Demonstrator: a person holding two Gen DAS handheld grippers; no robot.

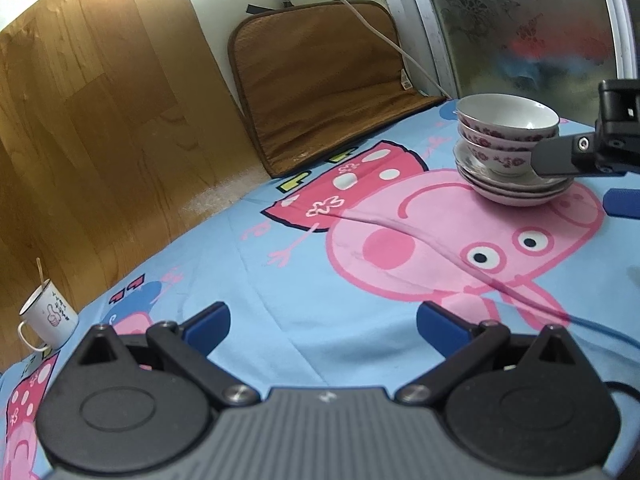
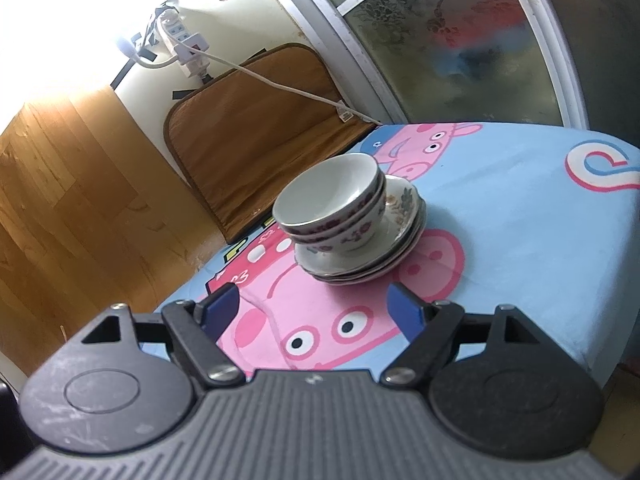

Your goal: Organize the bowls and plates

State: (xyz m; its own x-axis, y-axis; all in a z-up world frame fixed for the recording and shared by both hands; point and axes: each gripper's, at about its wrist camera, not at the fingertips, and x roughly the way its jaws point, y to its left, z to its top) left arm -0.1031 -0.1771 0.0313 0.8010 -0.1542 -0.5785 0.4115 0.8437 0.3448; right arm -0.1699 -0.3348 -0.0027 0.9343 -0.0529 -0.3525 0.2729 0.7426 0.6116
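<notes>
Mug [image 1: 50, 317] w/ stick, brown mat [image 1: 320, 84], power strip [image 2: 185, 42].

Nothing legible; the mug [image 1: 50, 317] bears writing too small to read.

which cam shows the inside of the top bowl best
The right wrist view: it looks down into the top bowl, showing its plain white interior. The left wrist view sees that bowl more side-on, so only part of the inside shows.

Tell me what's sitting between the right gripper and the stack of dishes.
Nothing: in the right wrist view only bare cartoon cloth separates the right gripper from the stack.
</notes>
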